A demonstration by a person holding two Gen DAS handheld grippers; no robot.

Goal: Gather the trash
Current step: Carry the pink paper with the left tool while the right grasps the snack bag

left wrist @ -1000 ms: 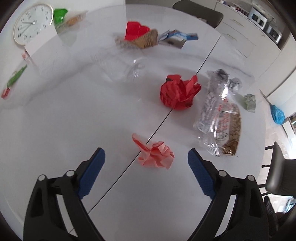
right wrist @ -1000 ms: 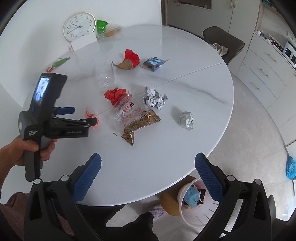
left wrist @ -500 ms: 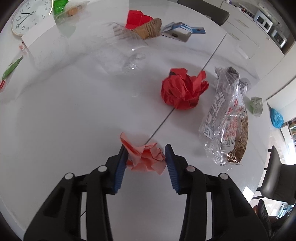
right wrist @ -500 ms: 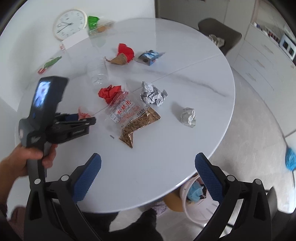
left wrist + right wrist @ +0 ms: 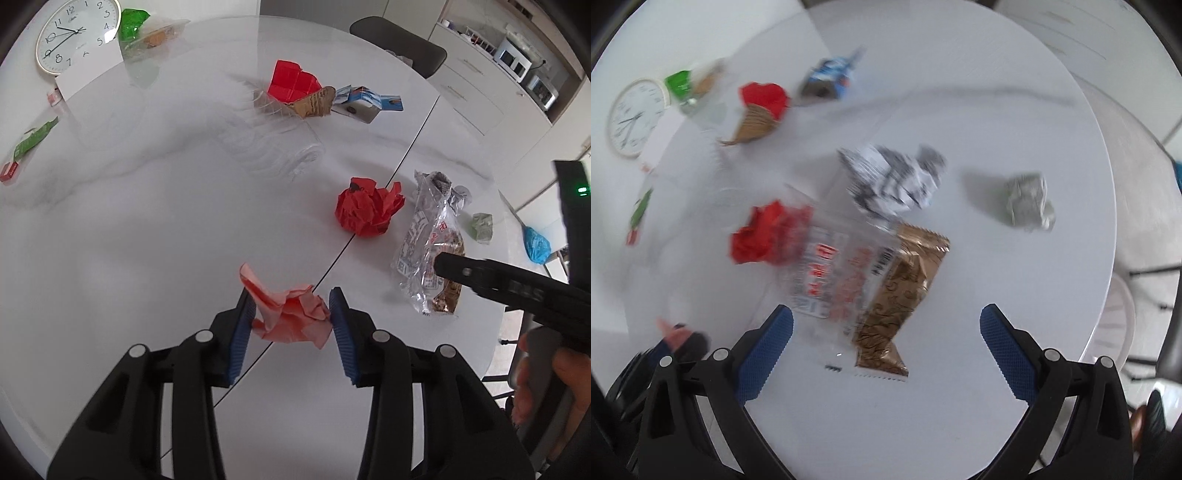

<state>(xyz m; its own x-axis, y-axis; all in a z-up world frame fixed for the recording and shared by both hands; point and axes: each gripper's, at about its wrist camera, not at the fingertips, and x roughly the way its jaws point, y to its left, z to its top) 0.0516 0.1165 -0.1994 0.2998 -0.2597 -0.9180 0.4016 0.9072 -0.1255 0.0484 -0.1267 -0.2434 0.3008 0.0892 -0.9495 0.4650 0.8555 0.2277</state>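
Note:
My left gripper (image 5: 291, 306) is shut on a crumpled pink paper (image 5: 291, 314) and holds it just over the white round table (image 5: 147, 229). My right gripper (image 5: 886, 325) is open and empty, low over a clear and brown snack wrapper (image 5: 864, 280); that wrapper also shows in the left wrist view (image 5: 432, 251). A red paper ball (image 5: 365, 210) lies beyond the pink paper, and shows in the blurred right wrist view (image 5: 764, 232). A crumpled newspaper ball (image 5: 894, 177) and a grey paper ball (image 5: 1030, 201) lie farther on.
A clear plastic cup (image 5: 273, 144), a red paper with a brown cone (image 5: 299, 88) and a blue carton (image 5: 365, 103) lie at the back. A wall clock (image 5: 77, 33) and green packets (image 5: 133, 22) stand at the far left. A pale bin (image 5: 1115, 332) stands beside the table.
My left gripper closed on the pink paper and has lifted it slightly. My right gripper swept down and forward to the snack wrapper, still open.

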